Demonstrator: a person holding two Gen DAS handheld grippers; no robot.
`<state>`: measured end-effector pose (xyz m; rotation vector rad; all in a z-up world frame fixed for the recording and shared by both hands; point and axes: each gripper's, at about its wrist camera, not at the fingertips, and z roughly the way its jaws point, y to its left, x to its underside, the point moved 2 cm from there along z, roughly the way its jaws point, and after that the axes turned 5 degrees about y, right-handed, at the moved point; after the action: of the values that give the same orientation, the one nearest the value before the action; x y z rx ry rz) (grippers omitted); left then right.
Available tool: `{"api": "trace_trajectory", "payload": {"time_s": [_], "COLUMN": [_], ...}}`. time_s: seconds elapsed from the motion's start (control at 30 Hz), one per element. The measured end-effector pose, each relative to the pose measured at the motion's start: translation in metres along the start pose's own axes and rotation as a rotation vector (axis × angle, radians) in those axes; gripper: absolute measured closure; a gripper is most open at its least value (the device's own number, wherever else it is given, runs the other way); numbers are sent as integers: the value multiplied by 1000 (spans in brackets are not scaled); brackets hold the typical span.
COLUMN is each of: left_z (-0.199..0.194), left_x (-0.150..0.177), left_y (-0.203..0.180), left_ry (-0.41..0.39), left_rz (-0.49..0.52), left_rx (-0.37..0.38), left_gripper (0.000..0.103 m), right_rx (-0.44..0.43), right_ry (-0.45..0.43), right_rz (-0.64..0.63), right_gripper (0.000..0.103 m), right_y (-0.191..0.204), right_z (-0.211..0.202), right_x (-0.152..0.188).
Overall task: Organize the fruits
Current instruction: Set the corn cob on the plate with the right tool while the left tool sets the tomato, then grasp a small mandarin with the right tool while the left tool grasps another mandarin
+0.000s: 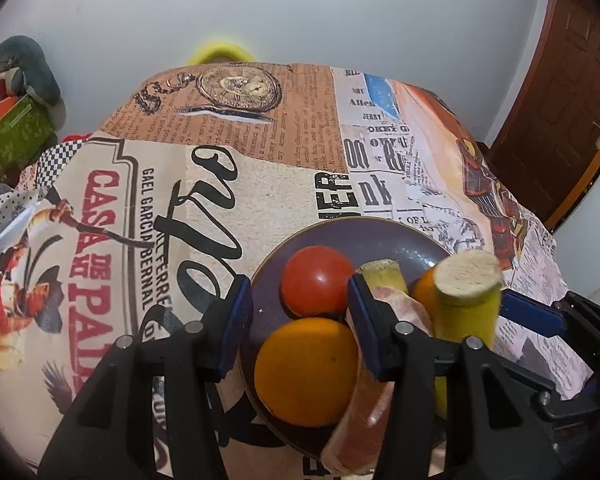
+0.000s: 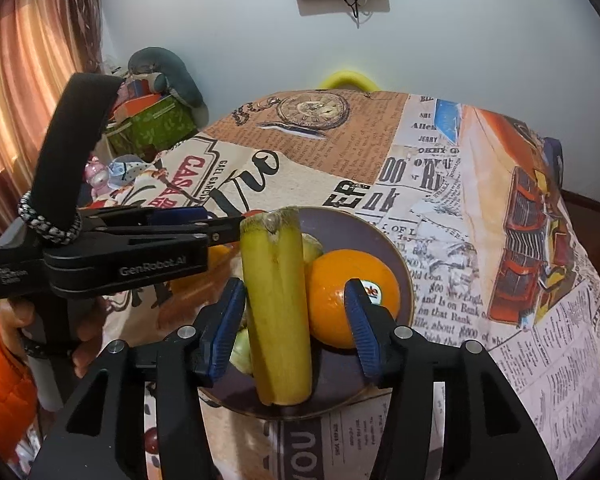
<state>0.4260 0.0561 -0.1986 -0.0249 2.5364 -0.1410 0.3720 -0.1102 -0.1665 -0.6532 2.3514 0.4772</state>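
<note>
— Where do our fruits sit?

— We see them gathered on the dark plate (image 1: 380,236) on the tabletop (image 1: 220,208), which is covered with a newspaper-print cloth. On the plate there is a red tomato (image 1: 316,280), an orange (image 1: 306,372) in front of it, a pinkish cut stalk (image 1: 374,360) lying beside that orange, and a second orange (image 2: 350,296) with a sticker on the far side.

— And the yellow-green cane piece (image 2: 276,304)?

— It stands nearly upright on the plate, its lower end resting near the front rim, its cut top tilted slightly away from us. It touches the stickered orange on one side.

— How is our right claw (image 2: 294,320)?

— Released: its blue pads stand on either side of the cane, and we see a gap between the right pad and the stalk; the left pad sits just beside it, and we cannot tell whether it touches.

— And our left claw (image 1: 300,320)?

— It hovers over the near orange and the tomato, jaws parted and gripping nothing. In the right wrist view it reaches in from the side, with a hand (image 2: 84,332) and an orange sleeve (image 2: 4,384) behind it
</note>
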Motion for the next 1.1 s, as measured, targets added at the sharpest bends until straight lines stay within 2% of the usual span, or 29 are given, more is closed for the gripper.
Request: {"api": "trace_trajectory", "payload": {"time_s": [0.23,0.67,0.93,1.1], "left_z": [-26,-117,-149,-152], "left_x": [10,41,73,96], "left_y": [-4,-22,-30,-28], "left_ry": [-31,-121,-128,-93], "left_rz": [13,41,46,38], "left_rx": [-10,-9,-12,-16], "left_gripper": [53,53,48,46], "right_rx": [11,56,75,83], "right_ry": [-8,-57,-46,-18], "right_rz": [14,13,-4,-21], "right_gripper": [55,55,55,55], "right_y": [-3,6,17,23], "right_z": [-13,-71,-93,-97], "right_x": [3,16,35,50]}}
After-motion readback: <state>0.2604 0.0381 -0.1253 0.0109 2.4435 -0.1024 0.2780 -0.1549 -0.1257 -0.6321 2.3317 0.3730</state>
